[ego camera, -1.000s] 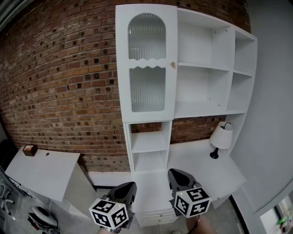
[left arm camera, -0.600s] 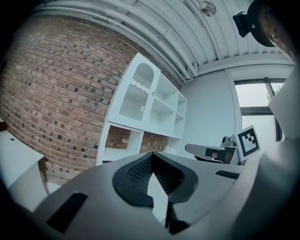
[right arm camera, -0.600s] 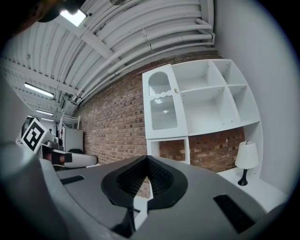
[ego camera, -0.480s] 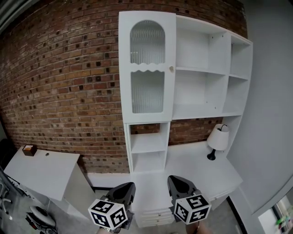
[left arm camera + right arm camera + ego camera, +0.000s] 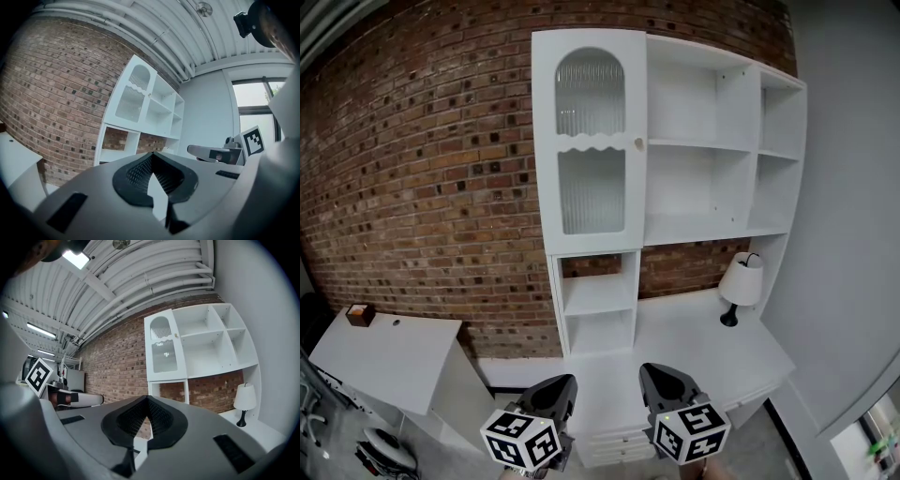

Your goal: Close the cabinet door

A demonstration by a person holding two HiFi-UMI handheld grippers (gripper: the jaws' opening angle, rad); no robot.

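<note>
The white cabinet door (image 5: 591, 141), with ribbed glass panes and a small knob (image 5: 638, 143), lies flat against the front of the tall wall unit. It stands well above and beyond both grippers. My left gripper (image 5: 560, 386) and right gripper (image 5: 661, 375) sit side by side at the bottom of the head view, both shut with nothing in them. In the left gripper view the jaws meet at the left gripper (image 5: 151, 154), and the door (image 5: 132, 93) is far off. The right gripper (image 5: 147, 398) points level at the unit, with the door (image 5: 163, 347) ahead.
Open white shelves (image 5: 712, 159) fill the unit right of the door. A white lamp (image 5: 741, 284) stands on the desk top (image 5: 694, 337) below them. A white table (image 5: 389, 352) with a small brown box (image 5: 361, 314) is at the left, against the brick wall. A grey wall closes the right side.
The cabinet has slid a little left in the head view. Both grippers have drifted slightly, the right one a bit lower in the picture. The door looks the same.
</note>
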